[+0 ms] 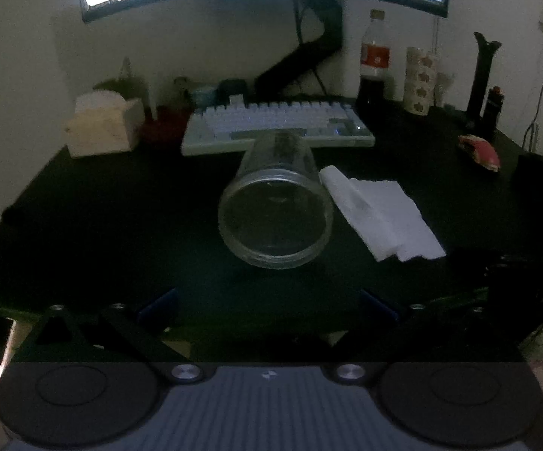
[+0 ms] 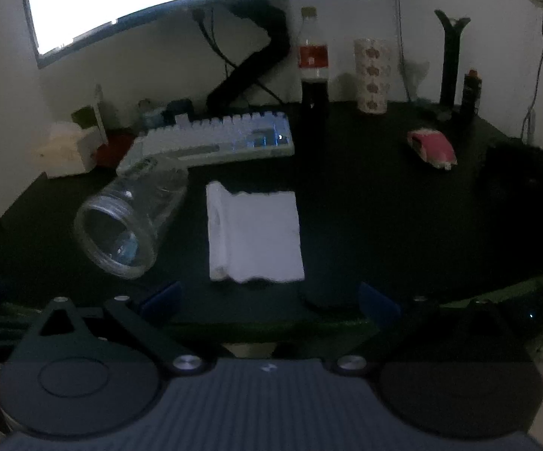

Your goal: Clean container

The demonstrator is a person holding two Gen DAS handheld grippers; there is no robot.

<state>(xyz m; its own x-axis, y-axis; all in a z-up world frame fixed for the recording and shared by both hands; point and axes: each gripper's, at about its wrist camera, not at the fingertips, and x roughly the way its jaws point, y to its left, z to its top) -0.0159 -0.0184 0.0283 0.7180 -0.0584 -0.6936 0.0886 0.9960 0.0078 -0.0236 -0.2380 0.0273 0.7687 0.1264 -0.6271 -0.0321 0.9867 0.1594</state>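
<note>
Blue-tipped and spread wide with nothing between them, the left gripper [image 1: 267, 306] and the right gripper [image 2: 269, 298] both hover low over the near edge of the black desk [image 1: 102, 225], holding nothing. Just beyond them the clear glass jar [image 1: 275, 206] lies on its side, its threaded mouth turned toward the grippers and its base pointing at the keyboard [image 1: 277, 124]. No lid shows on it. Close beside it, on its right, a folded white paper towel [image 1: 382, 214] lies flat on the desk. How far the cleaning has got I cannot settle from here: jar and towel lying apart, both free of the grippers, would suit a wipe yet to come as well as one already finished. The light is dim; something dark shows toward the jar's base, though whether it is dirt or the keyboard seen through glass is unclear. Farther back stand a cola bottle [image 1: 373, 64] and a patterned cup [image 1: 420, 80].
</note>
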